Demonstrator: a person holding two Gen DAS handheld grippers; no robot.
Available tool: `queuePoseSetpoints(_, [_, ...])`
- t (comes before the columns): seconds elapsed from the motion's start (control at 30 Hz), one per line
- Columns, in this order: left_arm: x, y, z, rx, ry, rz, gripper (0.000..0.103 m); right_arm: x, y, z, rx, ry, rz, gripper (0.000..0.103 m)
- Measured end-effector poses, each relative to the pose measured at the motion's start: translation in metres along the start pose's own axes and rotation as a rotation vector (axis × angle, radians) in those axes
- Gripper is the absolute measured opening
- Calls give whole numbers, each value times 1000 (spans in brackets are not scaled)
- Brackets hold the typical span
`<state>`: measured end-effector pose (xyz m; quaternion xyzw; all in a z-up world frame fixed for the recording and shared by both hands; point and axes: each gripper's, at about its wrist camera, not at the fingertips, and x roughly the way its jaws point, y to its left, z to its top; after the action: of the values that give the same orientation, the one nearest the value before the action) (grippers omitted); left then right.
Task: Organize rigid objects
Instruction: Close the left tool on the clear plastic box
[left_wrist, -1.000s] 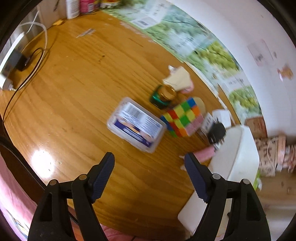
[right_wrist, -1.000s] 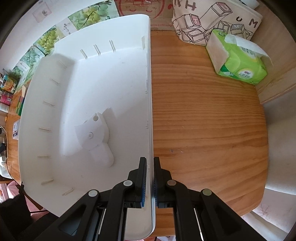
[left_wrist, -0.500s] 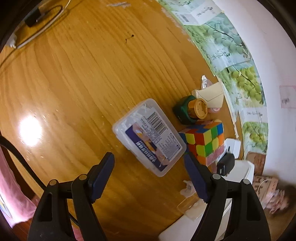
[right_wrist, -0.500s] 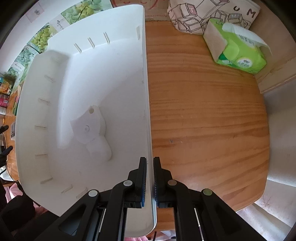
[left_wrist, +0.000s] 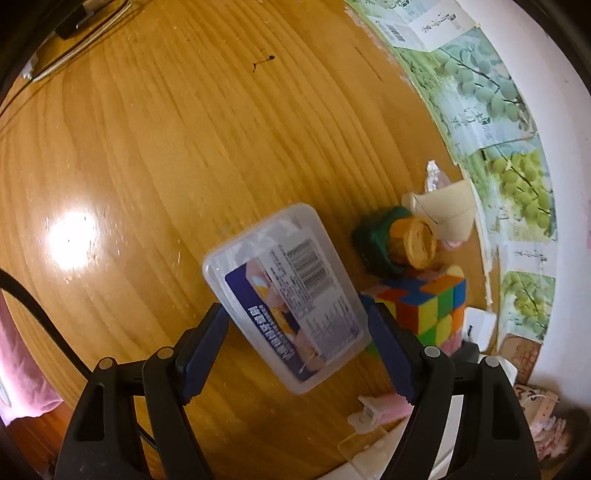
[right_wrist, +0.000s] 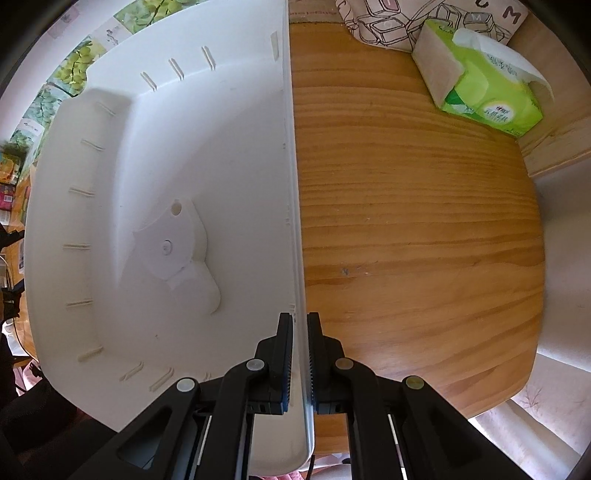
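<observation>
A clear plastic box (left_wrist: 288, 295) with a blue label and a barcode lies flat on the wooden table (left_wrist: 166, 147). My left gripper (left_wrist: 297, 317) is open and points down over it. The box's near end sits between the two fingers, and I cannot tell whether the pads touch it. A colourful puzzle cube (left_wrist: 428, 306) and a green jar with a gold lid (left_wrist: 391, 247) stand just right of the box. In the right wrist view my right gripper (right_wrist: 300, 332) is shut on the thin rim of a big white bin (right_wrist: 184, 147), which is empty inside.
A pink clip (left_wrist: 380, 410) lies near the bin's corner at the lower right. Cables (left_wrist: 74, 29) run along the far left table edge. A green tissue pack (right_wrist: 487, 92) and a printed tote bag (right_wrist: 388, 22) sit beyond the bin on the table (right_wrist: 406, 221).
My left gripper has come down and rolled, so the clear box now lies between its fingers instead of ahead of them. The right gripper keeps its hold on the bin's rim.
</observation>
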<state>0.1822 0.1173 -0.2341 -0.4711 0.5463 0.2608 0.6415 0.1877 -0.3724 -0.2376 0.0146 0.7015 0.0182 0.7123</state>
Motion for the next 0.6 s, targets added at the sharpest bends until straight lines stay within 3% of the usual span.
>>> queuePoseSetpoints(0.47, [14,-23,10,56,7,167,80,13,-7,6,25,26,-1,8])
queuePoseSetpoints(0.57, [16,-28,11,65,7,194,78,14,-10,9,31,29,-3,8])
queuePoseSetpoints(0.6, [16,-30,11,60,4,205,71,15,-11,9,33,30,-4,8])
